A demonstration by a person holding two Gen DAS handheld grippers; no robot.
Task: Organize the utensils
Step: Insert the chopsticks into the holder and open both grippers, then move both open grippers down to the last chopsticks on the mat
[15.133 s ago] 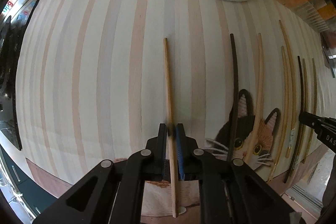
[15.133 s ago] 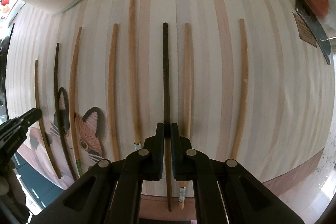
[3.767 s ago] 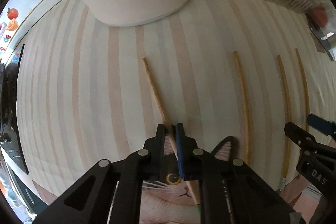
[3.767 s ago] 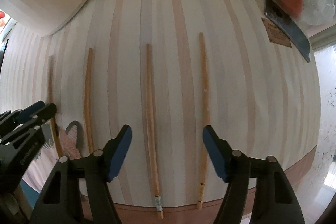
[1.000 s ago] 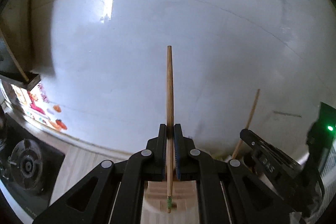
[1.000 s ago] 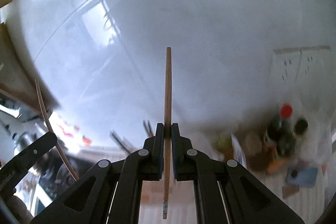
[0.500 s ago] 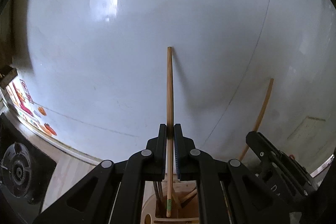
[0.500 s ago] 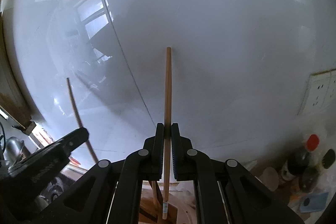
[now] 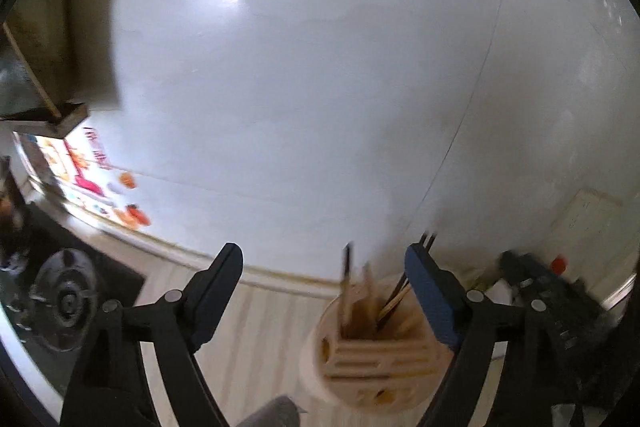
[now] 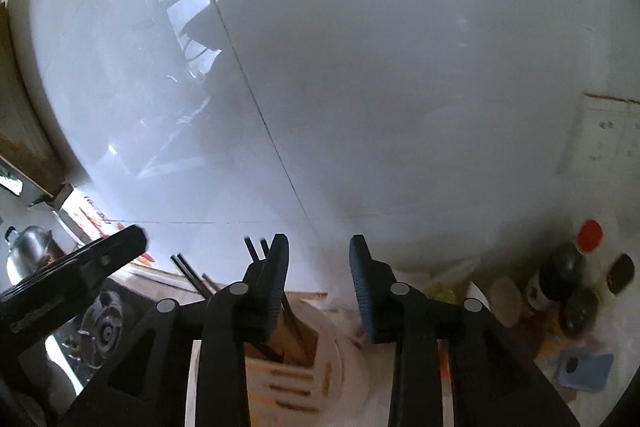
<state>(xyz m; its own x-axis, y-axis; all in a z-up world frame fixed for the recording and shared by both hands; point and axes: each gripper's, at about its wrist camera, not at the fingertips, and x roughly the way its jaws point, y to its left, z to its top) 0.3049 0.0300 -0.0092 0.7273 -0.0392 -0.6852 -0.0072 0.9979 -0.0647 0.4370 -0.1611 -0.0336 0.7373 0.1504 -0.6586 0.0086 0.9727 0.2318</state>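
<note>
Both grippers now gape with nothing between the fingers: left gripper [image 9: 324, 269] spread wide, right gripper [image 10: 319, 259] parted less far, each empty. Half a second ago each one pinched a wooden chopstick upright over the holder; those sticks are gone from the fingers, so both look dropped in. The chopstick holder [image 9: 316, 359], a cream round caddy with a slotted wooden lid, sits low at about 5 o'clock in the left view, partly behind the left gripper's right finger, and at 6 o'clock under the right gripper in the right view [image 10: 340, 351]. Chopsticks [image 9: 348, 291] stand in it, dark and light ones mixed, tips poking up; motion blur hides the count and which slot each takes. Dark chopstick tips [image 10: 256, 247] show beside the right gripper's left finger. Gas burner [image 9: 66, 301] at 8 o'clock, condiment bottles [image 10: 568, 275] at 4 o'clock, white tiled wall [image 9: 320, 67] behind. Judgement: this pair is stowed; the mat isn't in view, so how many remain can't be told.
</note>
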